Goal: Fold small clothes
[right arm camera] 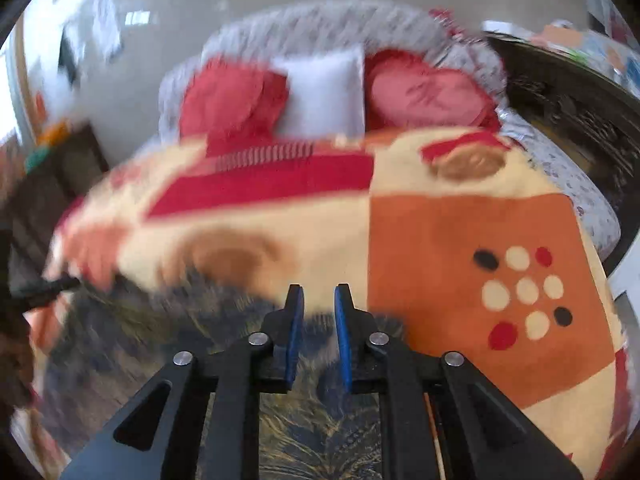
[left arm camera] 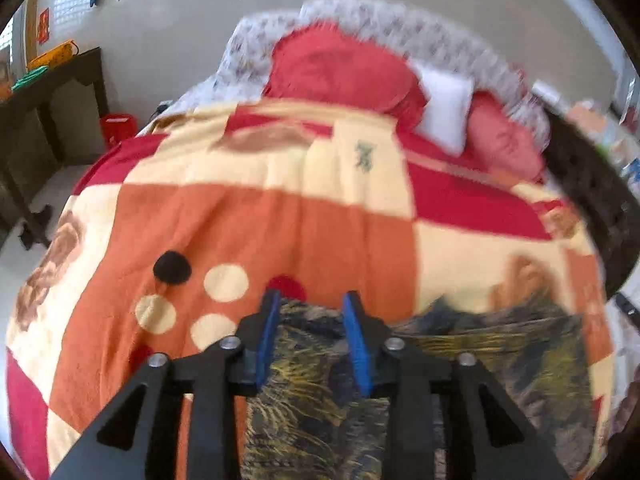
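Note:
A small dark garment (left arm camera: 460,364) with a yellow and grey leaf print lies spread on a patterned blanket (left arm camera: 248,220) on the bed. My left gripper (left arm camera: 312,300) is open, its blue pads apart over the garment's far left edge. In the right wrist view the same garment (right arm camera: 168,320) lies under and left of my right gripper (right arm camera: 318,292), which is open above the garment's far edge. Neither gripper holds cloth. Both views are motion-blurred.
Red pillows (left arm camera: 340,68) and a white pillow (left arm camera: 444,108) lie at the head of the bed. A dark desk (left arm camera: 52,96) and a red bin (left arm camera: 118,128) stand left. A dark carved bed frame (right arm camera: 568,120) runs along the right side.

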The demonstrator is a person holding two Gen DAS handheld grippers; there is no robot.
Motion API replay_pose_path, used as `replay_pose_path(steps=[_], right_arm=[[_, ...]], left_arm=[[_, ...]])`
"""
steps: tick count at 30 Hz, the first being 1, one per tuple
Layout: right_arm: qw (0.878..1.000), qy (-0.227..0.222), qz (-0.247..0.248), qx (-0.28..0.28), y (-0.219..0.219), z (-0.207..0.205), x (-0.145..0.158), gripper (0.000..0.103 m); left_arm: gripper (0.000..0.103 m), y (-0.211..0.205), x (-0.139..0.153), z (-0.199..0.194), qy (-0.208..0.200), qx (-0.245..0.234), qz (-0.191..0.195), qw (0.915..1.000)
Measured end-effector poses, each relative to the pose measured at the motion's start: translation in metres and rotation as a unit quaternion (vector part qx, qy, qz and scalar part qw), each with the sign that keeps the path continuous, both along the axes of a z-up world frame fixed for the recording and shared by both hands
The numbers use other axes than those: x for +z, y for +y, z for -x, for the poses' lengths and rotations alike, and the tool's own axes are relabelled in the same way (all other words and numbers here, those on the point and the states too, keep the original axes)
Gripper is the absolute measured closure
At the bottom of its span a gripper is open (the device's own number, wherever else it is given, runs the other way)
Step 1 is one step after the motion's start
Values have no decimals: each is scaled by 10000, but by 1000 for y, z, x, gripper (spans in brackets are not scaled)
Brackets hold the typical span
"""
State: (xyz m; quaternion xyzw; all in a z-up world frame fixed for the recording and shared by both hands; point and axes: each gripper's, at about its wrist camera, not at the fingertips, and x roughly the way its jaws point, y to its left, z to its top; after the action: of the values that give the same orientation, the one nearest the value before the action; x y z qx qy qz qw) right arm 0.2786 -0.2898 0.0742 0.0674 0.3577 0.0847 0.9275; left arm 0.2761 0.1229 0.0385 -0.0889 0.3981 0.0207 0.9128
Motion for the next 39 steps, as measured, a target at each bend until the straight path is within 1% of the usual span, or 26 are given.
replay_pose_path(steps=[1, 3, 5, 6, 8, 10, 11, 12, 13, 15, 16, 17, 18, 20, 21, 24, 25, 27, 29, 31, 33, 35, 36, 37, 38, 39], right_arm=[[10000, -65, -61, -1, 0, 5, 3, 75], [9998, -134, -131, 40, 12, 19, 3, 75], [9999, 1, -69, 102, 31, 24, -8, 75], [9997, 130, -5, 201, 49, 27, -18, 75], [9986, 251, 79, 460, 82, 34, -34, 75], [9973, 275, 287, 619, 116, 36, -50, 75], [9968, 264, 375, 647, 129, 34, -57, 75], [9962, 248, 559, 618, 144, 30, -67, 75], [9960, 277, 645, 552, 149, 23, -74, 75], [9957, 484, 713, 328, 154, 3, -92, 74], [9955, 544, 713, 290, 153, -5, -103, 74], [9963, 475, 642, 323, 151, -7, -107, 74], [9968, 422, 594, 327, 150, -8, -110, 74], [9967, 331, 661, 332, 153, -5, -110, 74], [9970, 330, 610, 338, 151, -5, -111, 74], [9984, 364, 180, 400, 139, -7, -112, 74], [9984, 364, 104, 414, 138, -7, -112, 74], [9980, 391, 8, 493, 136, -6, -109, 71], [9970, 468, -45, 613, 128, 1, -98, 72], [9988, 290, 62, 384, 108, 27, -80, 72], [9997, 152, 157, 80, 77, 63, -69, 72], [9988, 196, 415, -184, 53, 83, -71, 71], [9967, 342, 623, -397, 38, 90, -80, 68], [9938, 593, 753, -566, 24, 91, -94, 68], [9953, 684, 481, -497, 9, 92, -106, 62], [9970, 598, 165, -471, -1, 95, -106, 61]], left_arm=[[61, -5, 1, 7, -50, -103, 22, 9999], [60, -20, -7, 17, -43, -332, 57, 9994], [60, -39, -20, 24, -3, -503, -14, 9987], [60, -47, -27, 25, 20, -536, -59, 9985], [60, -59, -45, 28, 112, -492, -71, 9987], [59, -63, -55, 26, 111, -366, -16, 9993], [58, -62, -63, 24, 115, -209, -86, 9997], [58, -60, -69, 22, 114, -153, -109, 9998], [58, -56, -76, 22, 72, -150, -25, 9999], [58, -48, -86, 25, -23, -193, 163, 9997], [58, -44, -87, 26, -70, -169, 310, 9994], [58, -41, -88, 24, -60, -170, 389, 9991], [58, -39, -90, 20, -28, -167, 480, 9987], [58, -35, -91, 17, -47, -138, 600, 9981], [58, -34, -91, 16, -48, -139, 596, 9981], [58, -31, -92, 13, -24, -143, 607, 9981], [58, -32, -92, 14, -24, -142, 606, 9981], [58, -31, -92, 14, -37, -147, 611, 9980], [58, -30, -92, 15, -41, -147, 625, 9979], [58, -32, -92, 16, -39, -145, 607, 9980], [58, -31, -92, 17, -34, -141, 576, 9982], [58, -32, -92, 17, -30, -143, 564, 9983], [58, -32, -92, 17, -29, -143, 565, 9983], [58, -33, -92, 17, -25, -142, 548, 9984], [58, -34, -91, 17, -27, -140, 538, 9984], [58, -34, -92, 17, -29, -139, 554, 9984]])
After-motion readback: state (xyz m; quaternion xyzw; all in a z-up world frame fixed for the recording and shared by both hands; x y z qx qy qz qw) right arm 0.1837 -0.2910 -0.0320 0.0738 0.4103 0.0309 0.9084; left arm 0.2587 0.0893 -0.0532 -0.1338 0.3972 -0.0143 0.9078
